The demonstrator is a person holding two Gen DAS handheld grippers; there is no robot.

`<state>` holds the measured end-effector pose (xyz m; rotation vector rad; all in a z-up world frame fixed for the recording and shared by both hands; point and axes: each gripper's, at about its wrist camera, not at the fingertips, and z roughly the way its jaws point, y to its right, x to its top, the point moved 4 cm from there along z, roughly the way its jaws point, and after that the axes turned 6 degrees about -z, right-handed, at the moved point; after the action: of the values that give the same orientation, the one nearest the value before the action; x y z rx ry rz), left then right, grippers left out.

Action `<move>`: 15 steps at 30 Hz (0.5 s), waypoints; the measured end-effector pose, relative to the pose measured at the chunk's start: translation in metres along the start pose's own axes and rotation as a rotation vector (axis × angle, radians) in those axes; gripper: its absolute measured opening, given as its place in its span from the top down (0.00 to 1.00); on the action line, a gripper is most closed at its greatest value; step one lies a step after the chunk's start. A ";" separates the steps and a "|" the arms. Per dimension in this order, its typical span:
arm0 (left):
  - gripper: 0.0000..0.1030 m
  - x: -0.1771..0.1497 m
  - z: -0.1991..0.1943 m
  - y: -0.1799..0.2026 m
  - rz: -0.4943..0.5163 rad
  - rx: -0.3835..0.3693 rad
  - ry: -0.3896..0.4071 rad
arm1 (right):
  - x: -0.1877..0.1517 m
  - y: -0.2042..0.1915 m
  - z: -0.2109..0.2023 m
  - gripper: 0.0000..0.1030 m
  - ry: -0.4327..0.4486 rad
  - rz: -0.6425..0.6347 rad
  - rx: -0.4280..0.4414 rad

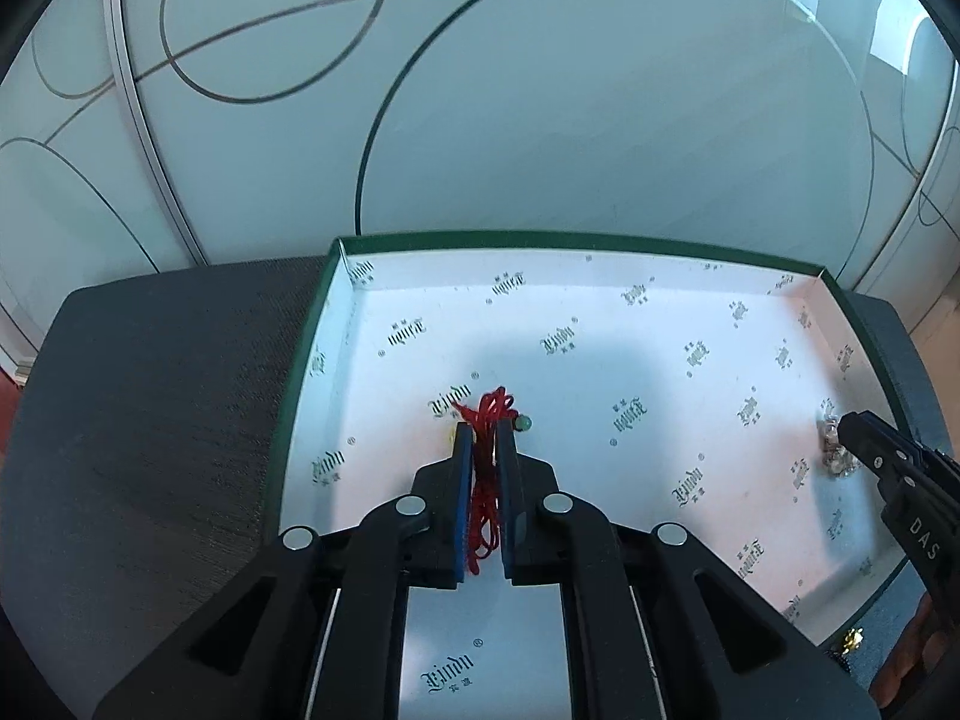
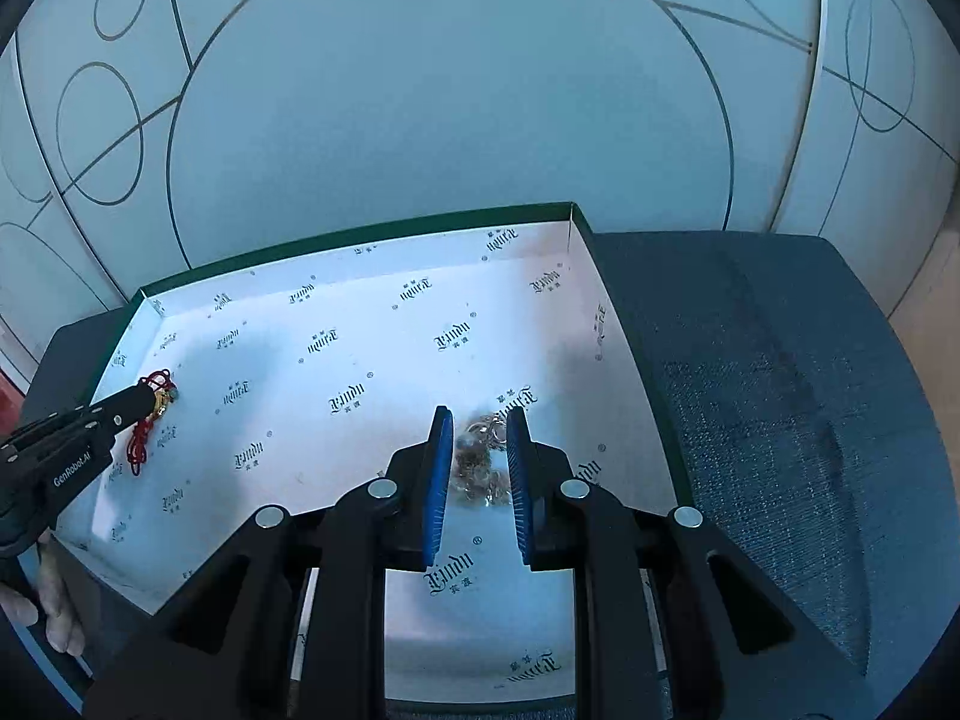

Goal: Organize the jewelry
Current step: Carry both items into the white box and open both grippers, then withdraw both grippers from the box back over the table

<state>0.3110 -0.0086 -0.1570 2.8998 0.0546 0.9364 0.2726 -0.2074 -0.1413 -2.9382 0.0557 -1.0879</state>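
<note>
A shallow green-rimmed box (image 1: 342, 276) with a white printed lining sits on a dark table. In the left wrist view my left gripper (image 1: 486, 435) is shut on a red cord bracelet (image 1: 487, 480) with a green bead (image 1: 524, 422), low over the box floor. In the right wrist view my right gripper (image 2: 480, 420) has its jaws narrowly apart around a silver chain (image 2: 477, 462) lying on the box floor; whether the pads touch it I cannot tell. The red bracelet (image 2: 144, 438) and left gripper (image 2: 141, 396) show at far left there. The right gripper (image 1: 852, 426) shows beside the chain (image 1: 835, 450).
The box (image 2: 576, 216) lies on a dark textured table (image 2: 780, 408) in front of a frosted glass wall with curved lines. A small gold piece (image 1: 852, 639) lies outside the box's near right edge. A hand (image 2: 57, 612) holds the left gripper.
</note>
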 end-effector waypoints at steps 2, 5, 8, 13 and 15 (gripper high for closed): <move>0.82 -0.002 0.003 0.000 0.007 0.008 -0.008 | 0.000 0.000 0.000 0.81 0.001 0.001 0.001; 0.43 -0.003 0.002 -0.002 -0.004 0.013 -0.006 | -0.001 -0.001 0.002 0.75 0.001 -0.007 -0.007; 0.35 -0.003 -0.001 -0.003 -0.012 0.017 0.005 | -0.002 -0.001 0.001 0.62 0.010 -0.002 -0.013; 0.28 0.002 -0.015 -0.003 -0.014 0.007 0.019 | 0.000 0.000 -0.014 0.57 0.031 0.013 -0.001; 0.26 0.005 -0.025 -0.003 -0.013 -0.002 0.029 | 0.002 0.001 -0.025 0.54 0.051 0.013 0.000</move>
<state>0.3009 -0.0036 -0.1343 2.8809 0.0753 0.9756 0.2573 -0.2083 -0.1208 -2.9059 0.0754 -1.1610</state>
